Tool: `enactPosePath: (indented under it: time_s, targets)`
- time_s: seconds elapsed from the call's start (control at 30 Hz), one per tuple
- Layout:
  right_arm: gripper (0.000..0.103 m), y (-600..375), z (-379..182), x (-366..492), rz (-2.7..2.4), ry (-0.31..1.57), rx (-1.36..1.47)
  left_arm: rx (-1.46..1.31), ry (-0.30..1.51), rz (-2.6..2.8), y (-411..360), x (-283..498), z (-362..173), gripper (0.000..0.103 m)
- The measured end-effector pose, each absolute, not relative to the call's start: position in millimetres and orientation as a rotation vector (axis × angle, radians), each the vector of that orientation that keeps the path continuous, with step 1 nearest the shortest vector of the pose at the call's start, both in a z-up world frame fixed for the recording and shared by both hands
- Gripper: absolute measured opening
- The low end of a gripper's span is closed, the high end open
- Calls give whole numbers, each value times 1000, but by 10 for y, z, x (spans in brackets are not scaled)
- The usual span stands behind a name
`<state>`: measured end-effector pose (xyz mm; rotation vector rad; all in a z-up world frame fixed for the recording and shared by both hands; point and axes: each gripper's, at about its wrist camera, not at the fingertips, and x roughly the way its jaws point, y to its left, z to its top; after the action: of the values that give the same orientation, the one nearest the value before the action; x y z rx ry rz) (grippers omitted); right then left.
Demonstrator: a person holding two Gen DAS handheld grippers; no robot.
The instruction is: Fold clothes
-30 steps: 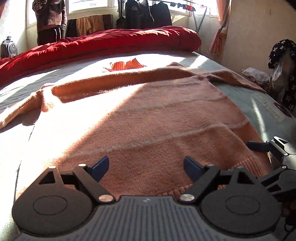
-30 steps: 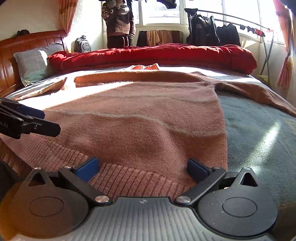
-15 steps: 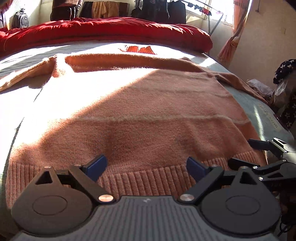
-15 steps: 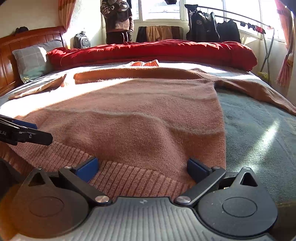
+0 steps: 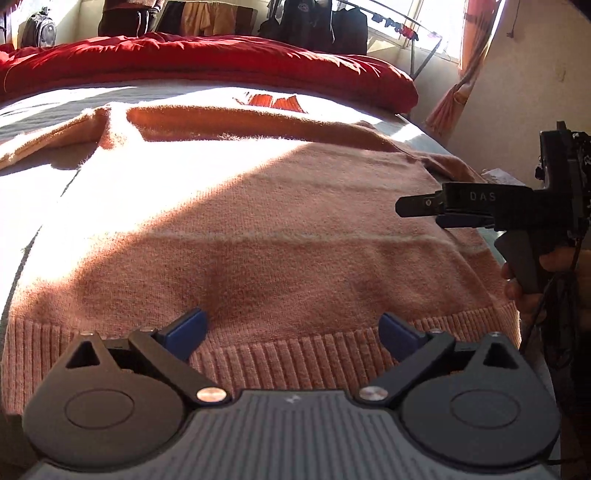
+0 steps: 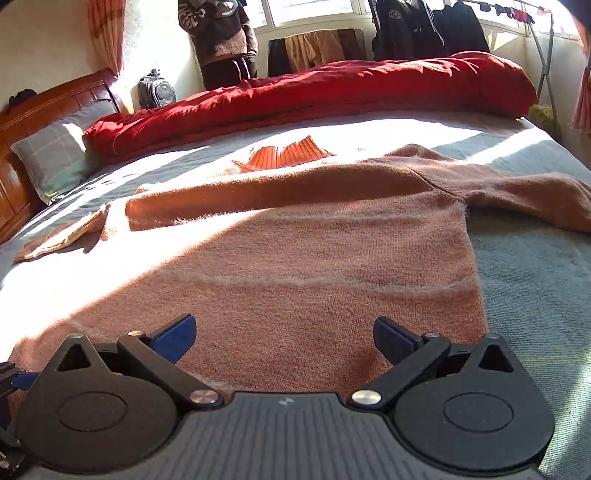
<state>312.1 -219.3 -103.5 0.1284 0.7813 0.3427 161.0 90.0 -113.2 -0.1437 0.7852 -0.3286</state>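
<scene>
Bed (image 6: 535, 280) | sweater (image 5: 277, 229) flat | left gripper (image 5: 293, 334) opening over hem

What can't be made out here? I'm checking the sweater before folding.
- Sweater hem: right wrist view, hidden behind the right gripper.
- Right sleeve cuff: cut off by the right wrist frame edge.
- Left sleeve end: cut off by the left wrist frame edge.

Black left gripper (image 5: 291, 334), blue-padded jaws, silver screws

Harsh window (image 6: 314, 14) sunlight (perhaps overexposed); fisheye-bent edges.
</scene>
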Motion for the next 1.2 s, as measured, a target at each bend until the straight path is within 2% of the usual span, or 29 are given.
enactPosePath:
  time_s: [0.2,0.37,0.7,0.93,1.07,1.2]
  targets:
    - [103,-2516,-1220,2680,361,731,191,-171,785,-336,912,1664,-1142,102]
    - [103,-2509,-1269,2428,341,697,114,-159,789,-309,854,1682,-1112,102]
    - [103,-2411,-1306,2353,315,671,19,-148,670,-337,724,1977,-604,102]
    - [103,-2455,-1302,2285,345,635,5,-184,836,-277,599,2333,-1093,102]
    - [103,-2585,-1176,2343,376,668,56,-90,806,-288,524,2251,-1088,102]
    - [103,-2936,-914,2546,396,669,154,-115,806,-267,515,2295,-959,102]
